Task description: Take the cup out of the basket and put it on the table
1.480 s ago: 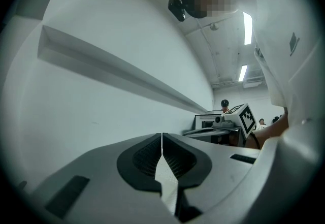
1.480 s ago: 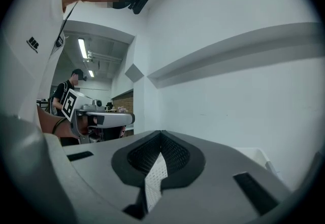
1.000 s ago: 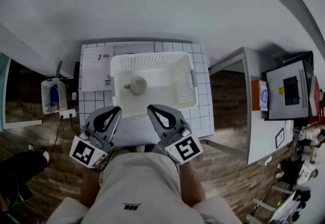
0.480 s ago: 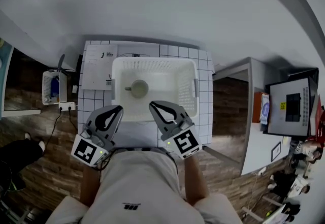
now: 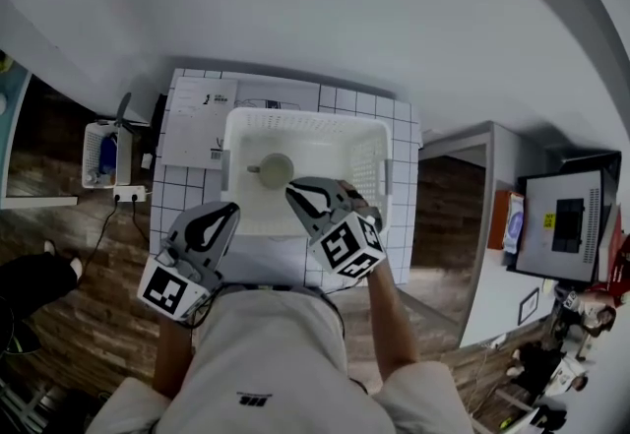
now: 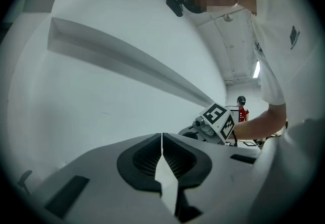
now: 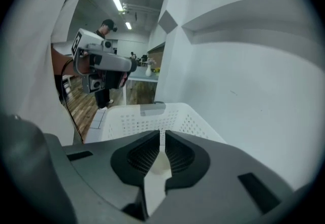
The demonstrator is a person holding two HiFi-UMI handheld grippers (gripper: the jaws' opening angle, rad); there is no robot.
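One cup (image 5: 273,169) inside white basket (image 5: 367,162)

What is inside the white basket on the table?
One cup is in the basket, left of its middle. The right hand-held gripper covers the near right part of the floor, so that part cannot be seen.

We saw a white plastic basket (image 5: 362,155) with little holes, a smooth tiled table (image 5: 182,188), and a wooden floor (image 5: 59,225).

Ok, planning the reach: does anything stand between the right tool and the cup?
Nothing visible does. The cup sits alone in the open-topped basket, and the right tool hangs over the basket's near side, jaws shut.
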